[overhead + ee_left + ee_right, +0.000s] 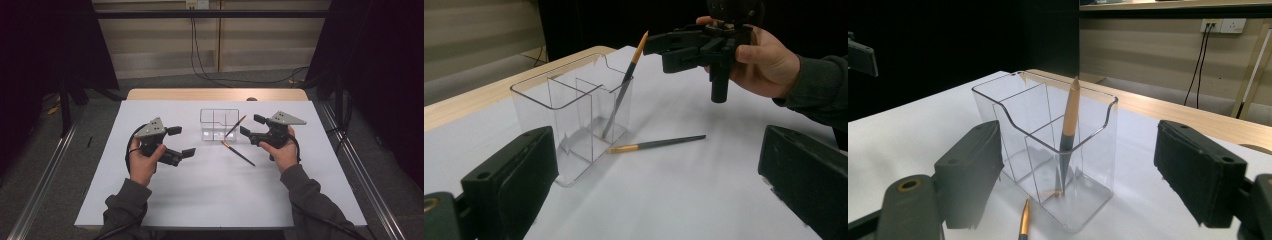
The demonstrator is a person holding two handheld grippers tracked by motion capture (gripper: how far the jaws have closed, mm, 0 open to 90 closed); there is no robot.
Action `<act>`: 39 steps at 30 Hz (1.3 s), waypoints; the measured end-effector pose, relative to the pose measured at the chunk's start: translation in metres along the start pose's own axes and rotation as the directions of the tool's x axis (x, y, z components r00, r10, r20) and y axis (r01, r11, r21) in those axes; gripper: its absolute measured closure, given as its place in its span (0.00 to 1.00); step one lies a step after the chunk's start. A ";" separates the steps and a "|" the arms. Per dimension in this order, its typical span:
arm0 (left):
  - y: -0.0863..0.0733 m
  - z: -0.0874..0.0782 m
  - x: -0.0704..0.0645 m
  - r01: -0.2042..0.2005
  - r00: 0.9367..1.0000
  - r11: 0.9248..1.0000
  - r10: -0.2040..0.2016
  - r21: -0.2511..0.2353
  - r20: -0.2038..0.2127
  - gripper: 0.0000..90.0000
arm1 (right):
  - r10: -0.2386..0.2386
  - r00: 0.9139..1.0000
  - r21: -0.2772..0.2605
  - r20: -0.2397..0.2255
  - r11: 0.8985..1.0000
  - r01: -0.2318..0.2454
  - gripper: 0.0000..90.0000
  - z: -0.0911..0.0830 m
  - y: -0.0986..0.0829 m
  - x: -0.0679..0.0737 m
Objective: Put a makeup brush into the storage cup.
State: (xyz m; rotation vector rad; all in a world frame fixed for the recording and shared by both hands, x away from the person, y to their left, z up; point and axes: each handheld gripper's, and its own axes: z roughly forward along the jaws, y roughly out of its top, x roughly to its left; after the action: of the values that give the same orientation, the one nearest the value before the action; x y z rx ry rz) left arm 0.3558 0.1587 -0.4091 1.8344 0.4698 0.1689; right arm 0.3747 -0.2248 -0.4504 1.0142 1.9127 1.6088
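Pencil flat, orange tip toward holder; both grippers' jaws apart, empty.

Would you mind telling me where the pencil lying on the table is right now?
In the high view, the loose pencil lies flat on the white table, just in front of the clear organizer, nearer the right hand-held gripper.
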 end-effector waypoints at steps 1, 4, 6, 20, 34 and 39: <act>0.000 0.000 0.000 0.001 1.000 1.000 -0.001 0.001 -0.002 0.02 | -0.003 1.000 0.003 0.001 1.000 0.003 0.21 -0.001 0.000 0.000; 0.000 0.000 0.000 0.001 1.000 1.000 -0.001 0.002 -0.005 0.02 | -0.011 1.000 0.006 0.002 1.000 0.011 0.20 -0.003 0.000 0.000; 0.000 0.000 0.000 -0.001 1.000 1.000 0.001 0.004 -0.002 0.02 | -0.014 1.000 0.003 -0.001 1.000 0.014 0.20 -0.005 -0.001 0.001; 0.000 0.001 -0.001 0.000 1.000 1.000 0.000 0.005 0.001 0.02 | -0.018 1.000 0.016 0.005 1.000 0.018 0.20 -0.010 -0.003 0.004; 0.001 0.000 0.000 -0.002 1.000 1.000 0.002 0.001 0.000 0.02 | -0.020 1.000 0.026 0.007 0.999 0.020 0.20 -0.012 -0.003 0.008; 0.001 0.000 -0.001 -0.004 1.000 1.000 0.004 0.008 -0.003 0.02 | -0.024 1.000 0.032 0.002 0.999 0.024 0.20 -0.013 -0.003 0.010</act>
State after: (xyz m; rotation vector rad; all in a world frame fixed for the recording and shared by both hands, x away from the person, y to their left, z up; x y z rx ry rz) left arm 0.3555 0.1578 -0.4077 1.8429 0.4694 0.1726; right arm 0.3587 -0.2259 -0.4491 1.0011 1.9479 1.5679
